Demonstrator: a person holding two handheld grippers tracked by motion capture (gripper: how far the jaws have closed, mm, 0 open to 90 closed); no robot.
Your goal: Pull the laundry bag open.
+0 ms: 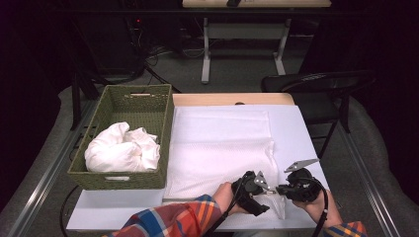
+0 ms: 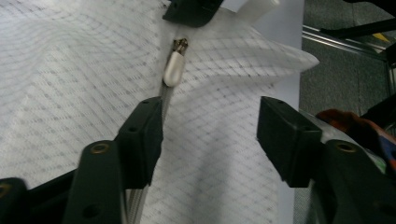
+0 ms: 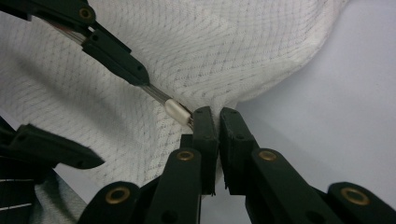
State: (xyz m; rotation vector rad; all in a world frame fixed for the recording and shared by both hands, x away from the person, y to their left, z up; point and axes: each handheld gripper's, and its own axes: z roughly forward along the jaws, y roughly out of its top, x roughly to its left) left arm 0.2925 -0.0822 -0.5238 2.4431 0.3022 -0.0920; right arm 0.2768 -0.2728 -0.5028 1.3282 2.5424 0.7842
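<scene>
A white mesh laundry bag (image 1: 222, 148) is laid flat on the table (image 1: 306, 143), its near right corner at about 5 o'clock in the high view, where both grippers are met. The right gripper (image 3: 218, 122) is seen with its jaws pressed together on the bag's fabric at the zipper's end, just beside the white zipper pull (image 3: 176, 111). The left gripper (image 2: 210, 135) is held with its 2 jaws spread over the zipper line, apparently touching no pull, while a woven basket (image 1: 163, 123) of white cloth (image 1: 122, 148) is noted at 9 o'clock.
</scene>
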